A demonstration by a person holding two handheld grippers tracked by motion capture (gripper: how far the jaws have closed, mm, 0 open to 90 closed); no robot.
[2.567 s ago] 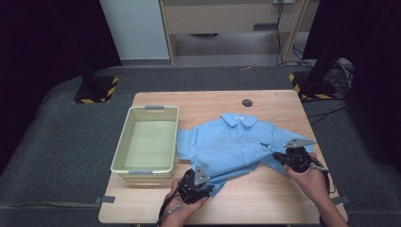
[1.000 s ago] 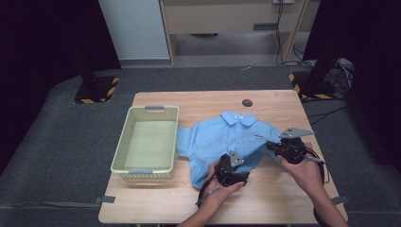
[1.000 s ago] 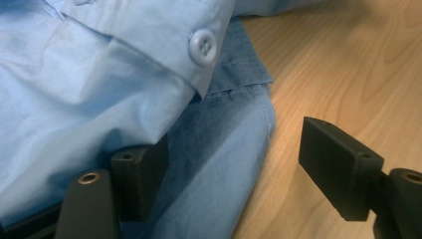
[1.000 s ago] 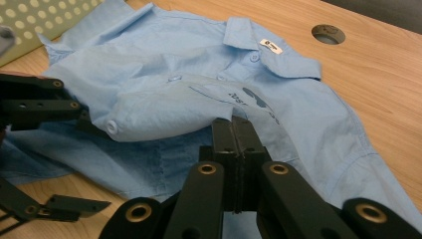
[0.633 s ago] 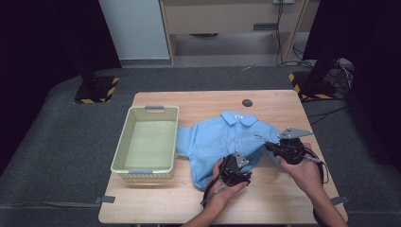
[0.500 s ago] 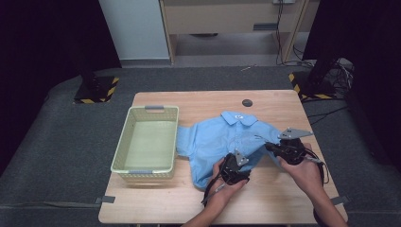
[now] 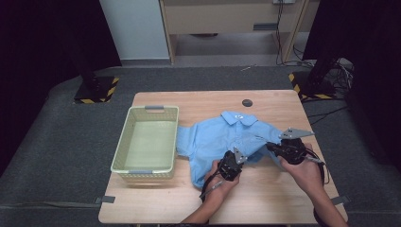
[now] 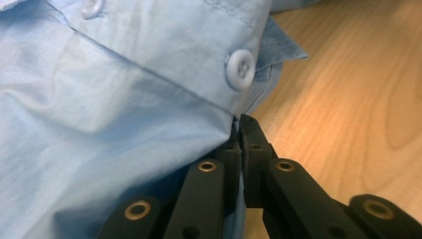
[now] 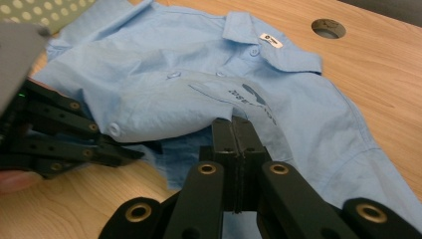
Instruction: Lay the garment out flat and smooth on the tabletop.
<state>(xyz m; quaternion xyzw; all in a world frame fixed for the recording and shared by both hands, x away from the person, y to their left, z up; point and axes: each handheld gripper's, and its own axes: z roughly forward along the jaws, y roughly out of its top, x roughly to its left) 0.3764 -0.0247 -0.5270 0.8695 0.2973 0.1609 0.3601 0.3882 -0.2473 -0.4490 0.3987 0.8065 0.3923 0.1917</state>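
Compared with the earliest picture, the left gripper point(image 7: 235, 158) now sits much farther right and farther up the table, close to the right gripper point(image 7: 273, 147). It has carried the near hem of the light blue shirt point(image 7: 222, 135) with it, folding that corner inward over the shirt's body. The right gripper has shifted slightly left. Over the last half second, little moves.

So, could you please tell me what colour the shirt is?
The shirt is light blue with white buttons, clearest in the right gripper view.
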